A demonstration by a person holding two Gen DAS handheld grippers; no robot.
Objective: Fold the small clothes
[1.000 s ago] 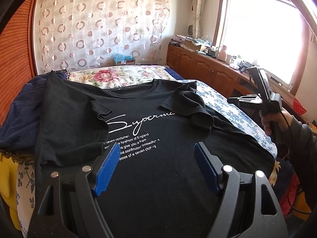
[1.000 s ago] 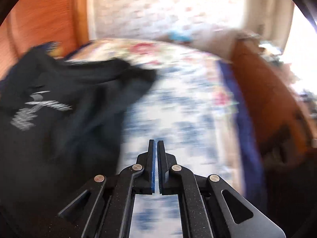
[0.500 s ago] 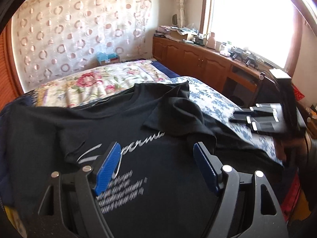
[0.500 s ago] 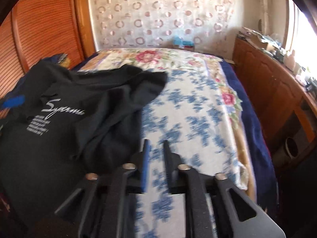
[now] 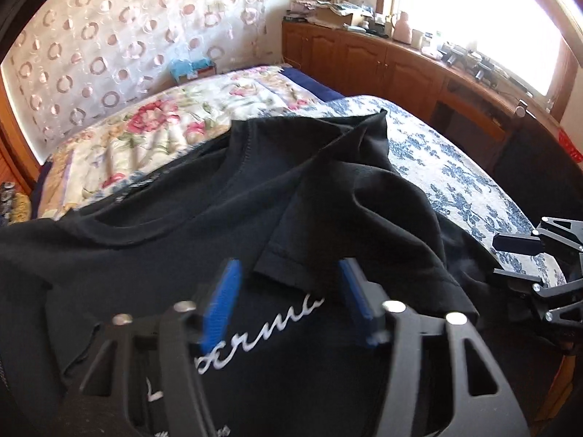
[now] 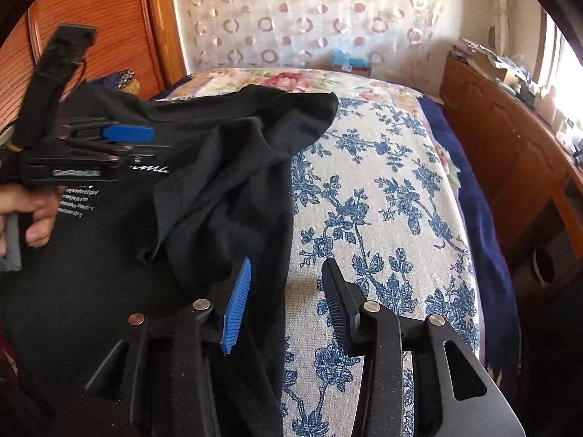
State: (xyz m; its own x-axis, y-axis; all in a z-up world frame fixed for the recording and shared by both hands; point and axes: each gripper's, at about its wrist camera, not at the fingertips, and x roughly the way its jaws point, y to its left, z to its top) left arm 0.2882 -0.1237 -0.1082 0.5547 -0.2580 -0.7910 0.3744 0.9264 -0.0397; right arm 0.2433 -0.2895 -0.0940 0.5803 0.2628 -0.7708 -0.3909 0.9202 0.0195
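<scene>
Left gripper (image 5: 289,296) spread wide over rumpled black T-shirt (image 5: 226,218), right gripper (image 6: 286,300) likewise agape, floral bedspread (image 6: 382,200).

I see the black T-shirt (image 5: 277,225) lying chest-up on the bed, white script showing, its right sleeve (image 6: 226,167) folded inward.

Left tool (image 5: 289,293) and right tool (image 6: 286,293) — both spread wide.

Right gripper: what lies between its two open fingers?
In the right wrist view, the right gripper frames the black T-shirt side edge and bare blue-flowered bedspread.
</scene>
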